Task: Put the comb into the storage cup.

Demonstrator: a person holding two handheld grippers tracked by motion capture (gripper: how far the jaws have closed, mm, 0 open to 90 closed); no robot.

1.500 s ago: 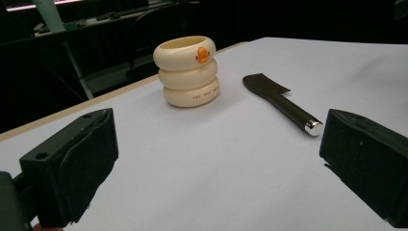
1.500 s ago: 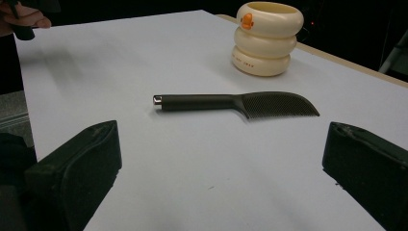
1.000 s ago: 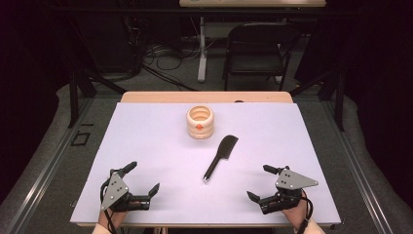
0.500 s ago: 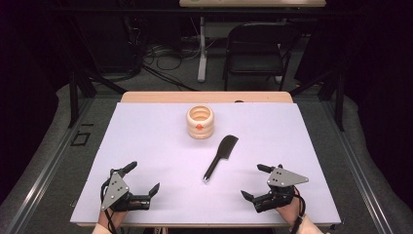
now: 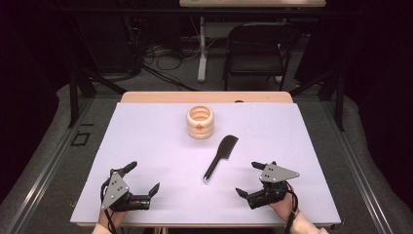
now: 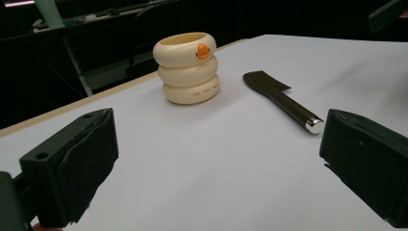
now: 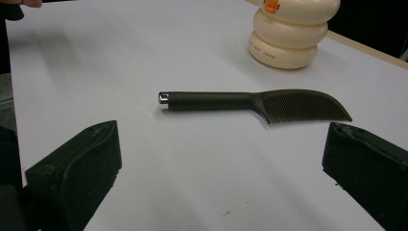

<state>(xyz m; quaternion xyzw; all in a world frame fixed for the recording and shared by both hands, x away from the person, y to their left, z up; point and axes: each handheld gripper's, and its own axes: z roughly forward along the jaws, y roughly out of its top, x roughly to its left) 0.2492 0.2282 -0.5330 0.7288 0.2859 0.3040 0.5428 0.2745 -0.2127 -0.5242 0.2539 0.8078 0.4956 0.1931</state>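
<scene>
Surface: pale lilac tabletop [image 5: 146, 146] with a wooden far edge, set in a dark room; a black folding chair [image 5: 258, 44] and floor cables are seen beyond it.
Right fingers: the right gripper [image 5: 253, 178] is held with jaws spread wide and nothing between them, resting low at the table's 5 o'clock.
Left fingers: the left gripper [image 5: 141, 178] is likewise spread wide and empty, at 7 o'clock.
Task's thing: a black plastic comb with a long straight handle and a silver end cap [image 7: 255, 103] is laid flat near the table's centre, cap toward 6 o'clock, well apart from both grippers, nearer the right one.
Handling: it is judged light, stiff and smooth, likely to skid on the sheet; the handle near the cap is the better grip, since the thin toothed blade offers little purchase.
Outward: a cream holder of three stacked rings with an orange spot [image 5: 200, 122] stands upright at 12 o'clock of the comb.
Views: fine teeth are resolved in the right gripper view; small lettering on the holder's bottom ring is seen from both gripper views, unreadable from above.
</scene>
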